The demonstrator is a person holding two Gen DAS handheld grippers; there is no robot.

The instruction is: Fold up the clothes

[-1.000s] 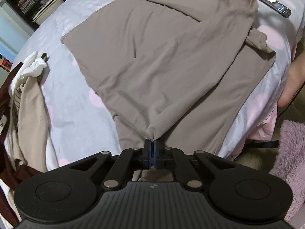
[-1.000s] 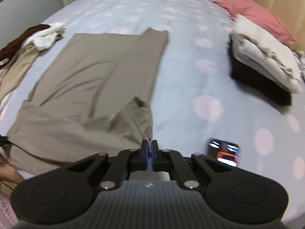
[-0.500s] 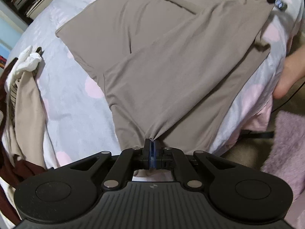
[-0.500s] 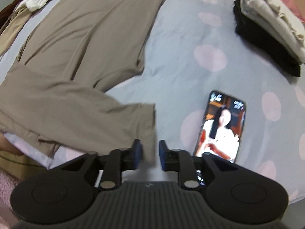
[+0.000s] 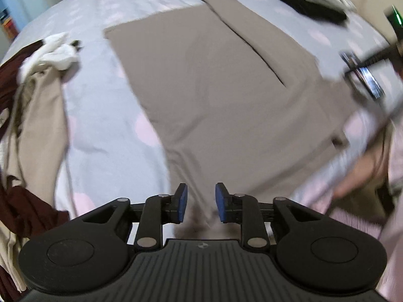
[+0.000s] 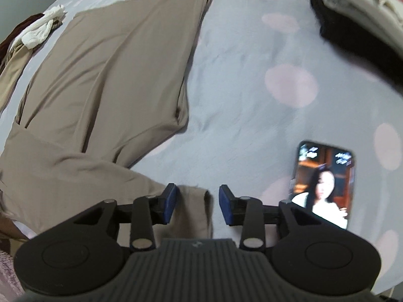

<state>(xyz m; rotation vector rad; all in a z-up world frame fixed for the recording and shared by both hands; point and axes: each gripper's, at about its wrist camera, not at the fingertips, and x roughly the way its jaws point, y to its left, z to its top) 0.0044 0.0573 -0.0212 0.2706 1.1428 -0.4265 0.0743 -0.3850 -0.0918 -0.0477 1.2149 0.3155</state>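
A pair of taupe trousers (image 5: 226, 95) lies spread flat on the bed, legs pointing away; it also shows in the right wrist view (image 6: 100, 75). My left gripper (image 5: 199, 202) is open just above the near edge of the cloth, holding nothing. My right gripper (image 6: 196, 203) is open over the other near corner of the trousers, whose edge lies loose between the jaws. The right gripper's body shows blurred at the far right of the left wrist view (image 5: 370, 60).
A lit phone (image 6: 325, 183) lies on the sheet right of my right gripper. A stack of folded clothes (image 6: 357, 7) sits at the far right. A heap of unfolded clothes (image 5: 32, 95) lies at the left. The dotted bedsheet (image 6: 252, 88) ends near me.
Both grippers have let go of the trousers and opened. The cloth has dropped flat on the bed. The left wrist view has swung up and blurred.
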